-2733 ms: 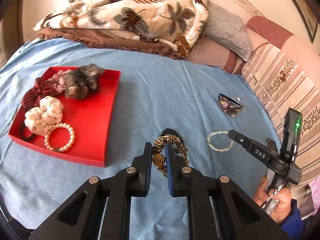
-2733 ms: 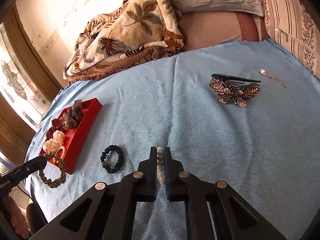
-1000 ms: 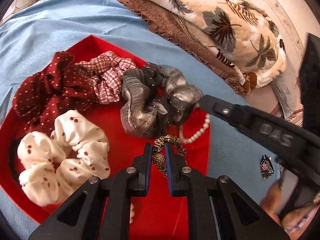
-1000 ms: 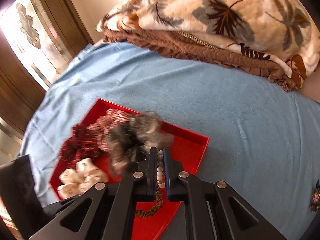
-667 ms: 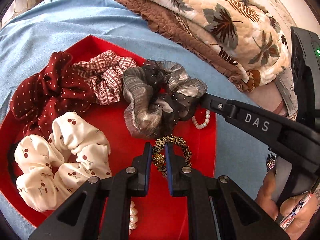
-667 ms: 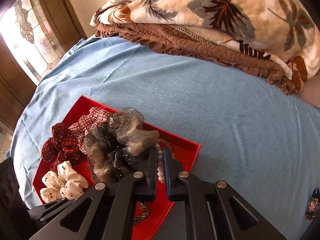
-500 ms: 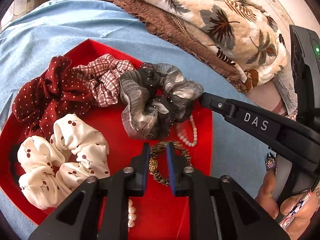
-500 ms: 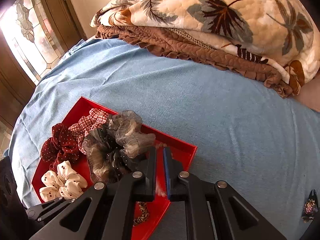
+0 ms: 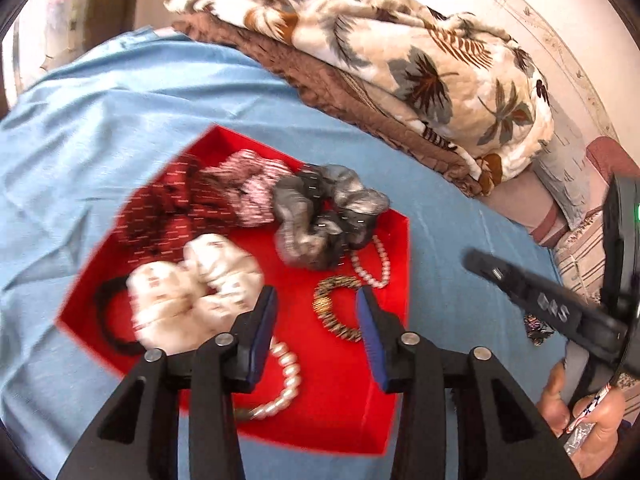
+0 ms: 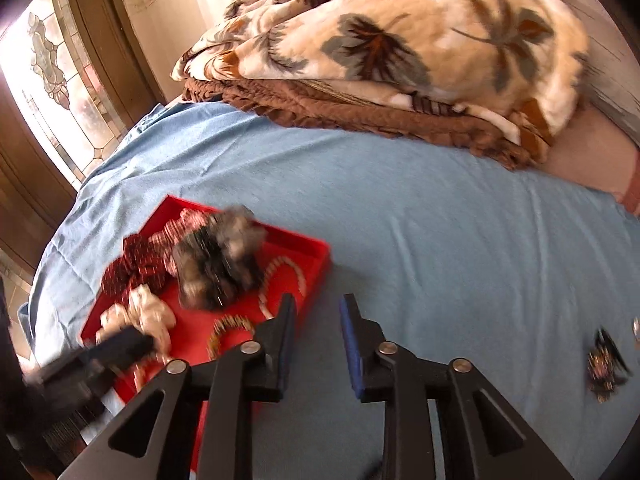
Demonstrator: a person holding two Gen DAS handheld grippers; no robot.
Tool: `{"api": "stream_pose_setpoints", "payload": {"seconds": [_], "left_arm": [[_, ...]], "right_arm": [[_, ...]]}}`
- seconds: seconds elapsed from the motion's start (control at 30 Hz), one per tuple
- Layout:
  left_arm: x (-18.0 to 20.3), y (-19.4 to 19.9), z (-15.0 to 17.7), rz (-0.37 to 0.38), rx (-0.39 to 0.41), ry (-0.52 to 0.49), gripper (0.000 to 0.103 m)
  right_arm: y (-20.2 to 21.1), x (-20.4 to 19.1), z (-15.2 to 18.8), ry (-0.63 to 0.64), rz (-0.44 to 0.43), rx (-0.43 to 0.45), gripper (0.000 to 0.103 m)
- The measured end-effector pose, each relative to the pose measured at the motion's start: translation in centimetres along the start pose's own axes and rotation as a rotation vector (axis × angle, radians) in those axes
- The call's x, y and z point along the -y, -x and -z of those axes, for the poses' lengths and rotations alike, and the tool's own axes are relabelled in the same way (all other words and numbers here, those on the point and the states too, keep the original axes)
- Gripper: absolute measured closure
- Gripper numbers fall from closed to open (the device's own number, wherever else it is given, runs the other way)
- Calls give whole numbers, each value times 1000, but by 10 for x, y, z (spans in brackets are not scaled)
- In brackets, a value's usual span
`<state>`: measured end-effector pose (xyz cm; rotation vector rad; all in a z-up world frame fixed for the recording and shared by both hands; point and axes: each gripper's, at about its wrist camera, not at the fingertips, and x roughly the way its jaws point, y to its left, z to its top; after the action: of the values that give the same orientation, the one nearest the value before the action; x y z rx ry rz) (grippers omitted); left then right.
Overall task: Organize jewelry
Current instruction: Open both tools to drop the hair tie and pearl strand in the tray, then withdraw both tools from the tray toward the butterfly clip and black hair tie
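Left tongs (image 9: 316,304), jaws just parted, empty, above red tray (image 9: 400,280); beyond the tips, leopard-print bracelet (image 9: 334,312) lying flat, small pearl bracelet (image 9: 372,264) beside it under grey scrunchie (image 9: 320,216). Right tongs (image 10: 316,316), likewise just opened, empty, over blue bedsheet (image 10: 440,220).

Left gripper (image 9: 316,304) and right gripper (image 10: 316,312), both tilted downward, fingers just parted, nothing between them.
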<state>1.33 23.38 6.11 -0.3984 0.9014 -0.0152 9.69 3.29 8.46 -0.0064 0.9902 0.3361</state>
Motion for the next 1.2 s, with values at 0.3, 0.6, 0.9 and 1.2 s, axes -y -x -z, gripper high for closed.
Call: {"api": "stream_pose_setpoints", "payload": {"seconds": [0.3,0.6,0.9,1.2], "left_arm": [[2,43,34,-127,49,-66,62],[44,79,77,-197,94,-200,47],[75,100,96,-217,125,-300,47],[90,108,103,-216,132,-339,46]], "right_arm": [[39,47,91,-112,36,-29,70],[80,61,171,-214,85,20,58],[96,65,201,-250,94,40,55],[106,69,208,-257,105,64,50]]}}
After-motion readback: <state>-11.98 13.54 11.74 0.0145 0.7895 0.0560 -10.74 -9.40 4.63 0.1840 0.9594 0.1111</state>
